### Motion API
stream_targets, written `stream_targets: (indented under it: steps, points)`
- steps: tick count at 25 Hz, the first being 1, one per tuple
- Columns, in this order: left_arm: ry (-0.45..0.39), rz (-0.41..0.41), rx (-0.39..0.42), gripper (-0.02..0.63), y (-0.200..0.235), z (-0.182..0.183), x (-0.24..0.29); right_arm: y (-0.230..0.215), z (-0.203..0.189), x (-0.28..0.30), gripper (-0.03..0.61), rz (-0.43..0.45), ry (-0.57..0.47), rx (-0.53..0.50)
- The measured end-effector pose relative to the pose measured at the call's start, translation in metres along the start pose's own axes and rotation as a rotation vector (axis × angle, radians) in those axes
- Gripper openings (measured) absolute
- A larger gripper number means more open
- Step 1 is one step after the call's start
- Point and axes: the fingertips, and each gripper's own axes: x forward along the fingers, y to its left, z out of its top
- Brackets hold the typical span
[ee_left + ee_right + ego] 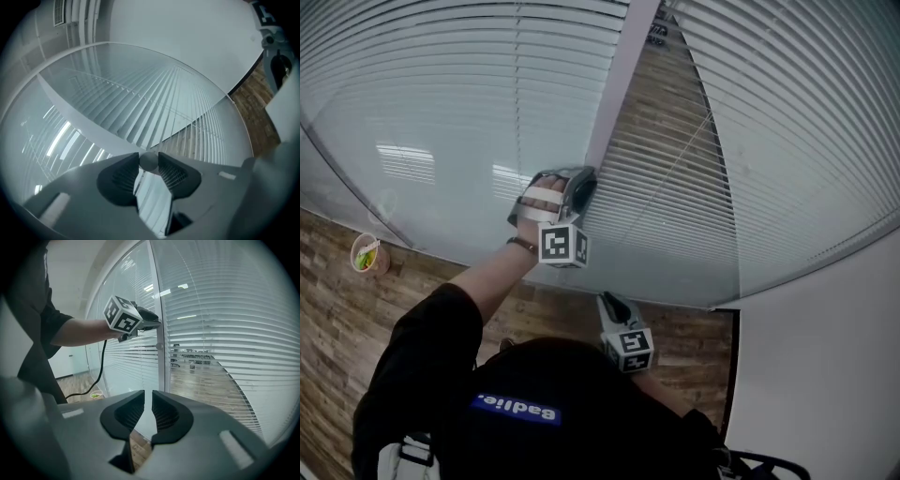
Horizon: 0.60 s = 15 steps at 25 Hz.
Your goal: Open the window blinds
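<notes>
White slatted blinds (675, 187) hang behind the glass on both sides of a white upright frame post (619, 84). My left gripper (581, 183) is raised against that post. In the left gripper view its jaws (149, 158) are shut on a small round grey knob (149, 162). The right gripper view shows the same gripper (152, 324) from the side, at the post. My right gripper (609, 302) hangs lower and nearer my body, away from the glass. Its jaws (148, 397) stand almost together with nothing between them. Through the right-hand slats (220, 333) a room with a wooden floor shows.
A small bowl (367, 253) with green contents stands on the wooden floor by the glass at the left. A white wall (825, 375) closes the right side. A black cable (101, 366) hangs down from my left gripper.
</notes>
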Motion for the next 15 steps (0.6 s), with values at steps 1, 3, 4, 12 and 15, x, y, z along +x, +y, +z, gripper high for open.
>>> stream_targets:
  steps: [1, 3, 4, 12, 15]
  points:
    - [0.001, 0.001, 0.014, 0.127, -0.0001, 0.0002, 0.0001, -0.0007, -0.0006, -0.0007, 0.052, -0.001, 0.001, 0.002]
    - [-0.001, -0.001, 0.069, 0.126, -0.0013, 0.0005, 0.0001, -0.0019, -0.0026, -0.0013, 0.052, -0.003, 0.002, 0.004]
    - [-0.003, -0.005, 0.106, 0.124, -0.002, 0.0005, 0.0001, -0.0026, -0.004, -0.0011, 0.052, -0.004, 0.002, 0.004]
    - [-0.024, -0.043, 0.336, 0.123, -0.0086, -0.0023, 0.0015, -0.0001, -0.0035, 0.0002, 0.052, 0.011, 0.001, 0.006]
    - [-0.036, -0.04, 0.402, 0.123, -0.007, -0.001, 0.0012, 0.0001, -0.0034, 0.0011, 0.054, 0.014, -0.002, 0.004]
